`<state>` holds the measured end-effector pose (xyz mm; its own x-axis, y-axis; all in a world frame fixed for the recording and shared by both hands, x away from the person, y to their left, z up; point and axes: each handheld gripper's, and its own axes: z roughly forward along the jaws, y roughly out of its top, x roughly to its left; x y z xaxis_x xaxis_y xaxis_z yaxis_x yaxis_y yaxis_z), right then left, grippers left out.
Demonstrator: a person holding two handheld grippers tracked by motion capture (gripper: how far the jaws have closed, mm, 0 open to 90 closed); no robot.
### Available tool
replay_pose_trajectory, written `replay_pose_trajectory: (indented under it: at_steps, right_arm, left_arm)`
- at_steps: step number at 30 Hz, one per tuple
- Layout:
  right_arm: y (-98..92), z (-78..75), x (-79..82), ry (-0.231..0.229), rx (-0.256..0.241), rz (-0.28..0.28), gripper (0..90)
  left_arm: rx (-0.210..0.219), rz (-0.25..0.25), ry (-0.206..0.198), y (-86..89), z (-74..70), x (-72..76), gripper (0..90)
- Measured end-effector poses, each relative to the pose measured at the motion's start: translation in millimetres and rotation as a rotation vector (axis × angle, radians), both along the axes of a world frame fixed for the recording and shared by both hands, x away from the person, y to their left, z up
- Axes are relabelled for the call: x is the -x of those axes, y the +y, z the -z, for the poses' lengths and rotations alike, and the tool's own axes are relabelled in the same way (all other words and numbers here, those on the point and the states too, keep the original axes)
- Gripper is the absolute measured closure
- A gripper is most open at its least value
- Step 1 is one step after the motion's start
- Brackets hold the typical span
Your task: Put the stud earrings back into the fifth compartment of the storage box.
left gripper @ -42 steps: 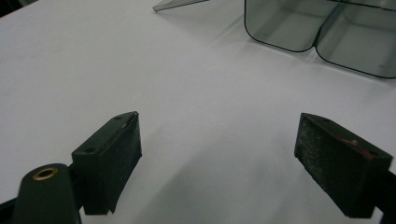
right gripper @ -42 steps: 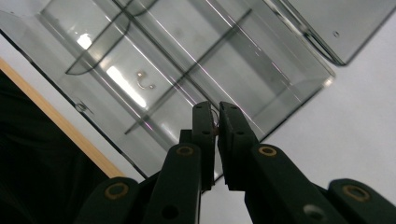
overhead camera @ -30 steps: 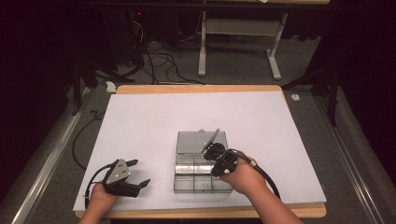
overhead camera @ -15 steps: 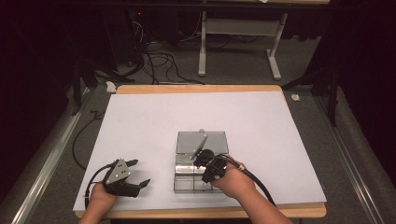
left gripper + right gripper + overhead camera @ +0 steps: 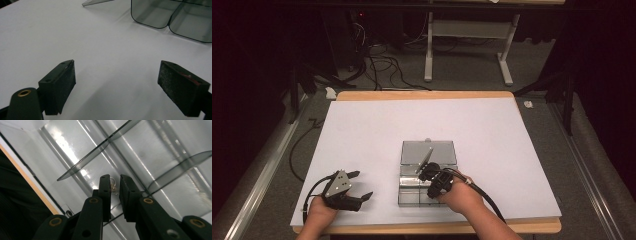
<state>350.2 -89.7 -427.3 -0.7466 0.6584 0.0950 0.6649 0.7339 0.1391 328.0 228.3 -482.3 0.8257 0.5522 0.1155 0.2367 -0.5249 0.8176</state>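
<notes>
Wooden table (image 5: 362,95), white sheet (image 5: 492,130) over it, clear compartment box (image 5: 428,152) on the sheet

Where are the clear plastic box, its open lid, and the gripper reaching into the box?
clear plastic box (image 5: 408,192), high view, front left compartment.
open lid (image 5: 412,152), high view, left part of the flat panel.
right gripper (image 5: 115,186), right gripper view, between its nearly closed fingertips.

Your left gripper (image 5: 354,189) is black, with a grey plate on top, and its pads (image 5: 61,83) look dark and grainy (one shows a trace of red at its edge). Beneath them the sheet (image 5: 75,32) is plain white. Ahead of your right gripper (image 5: 115,187), also black with brass-coloured rivets, the compartment box (image 5: 428,165) is smoky grey and see-through.
</notes>
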Motion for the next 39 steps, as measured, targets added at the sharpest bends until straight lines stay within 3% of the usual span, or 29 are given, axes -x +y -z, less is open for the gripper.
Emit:
replay_pose_trajectory:
  at_steps: [5, 8, 16, 31, 36, 39]
  right_arm:
    - [-9.5, -16.0, -0.8, -0.042, -0.027, 0.021, 77.7]
    - [-19.1, -26.1, -1.0, -0.067, -0.041, 0.07, 71.4]
    - [-61.4, -39.6, -0.5, -0.108, -0.048, 0.169, 66.3]
    - [-135.5, -24.4, 15.9, -0.123, -0.042, 0.314, 53.8]
    - [-152.3, -14.5, 20.5, -0.166, -0.061, 0.346, 49.9]
    - [-155.8, -9.7, 24.9, -0.23, -0.121, 0.353, 48.4]
  left_arm:
    - [-0.001, 0.0, -0.001, 0.0, 0.0, 0.0, 15.3]
    - [-0.001, 0.0, -0.002, -0.1, 0.0, 0.1, 15.3]
    - [-0.008, 0.0, -0.005, -0.9, 0.4, 0.6, 15.3]
    - [-0.016, -0.002, -0.011, -1.7, 0.7, 1.2, 15.3]
    - [-0.02, -0.001, -0.011, -1.9, 0.7, 1.3, 15.3]
    - [-0.022, -0.001, -0.012, -2.1, 0.8, 1.3, 15.3]
